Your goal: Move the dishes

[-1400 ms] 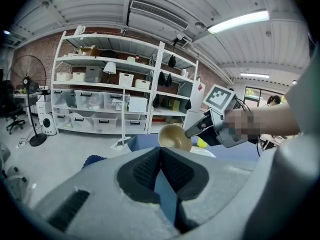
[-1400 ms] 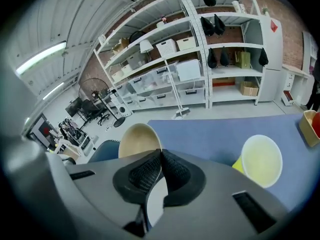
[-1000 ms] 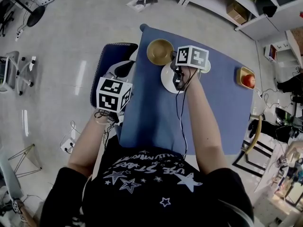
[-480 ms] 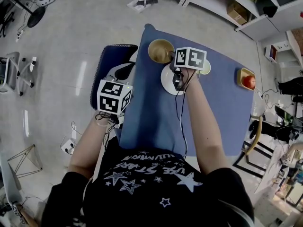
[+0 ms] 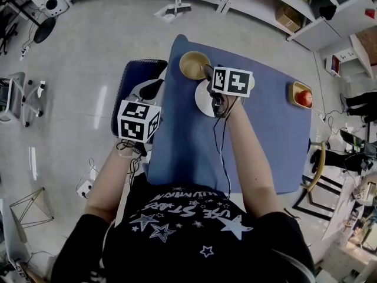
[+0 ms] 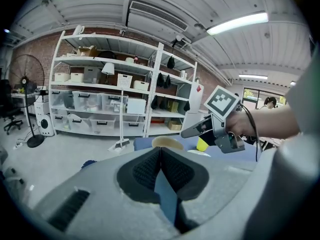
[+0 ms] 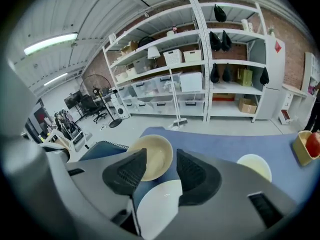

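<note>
Right gripper (image 7: 161,158) has just been opening, now wide over the white plate (image 7: 157,209), gripping nothing; left gripper (image 6: 160,156) is closed, empty. The plate, at the bowl's (image 5: 194,65) five o'clock, looks slick and brittle: pinch its rim.

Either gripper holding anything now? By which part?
Nothing is held. On the right gripper the jaws have just been opening and stand apart above the plate, pads off it. The left gripper is shut, empty.
</note>
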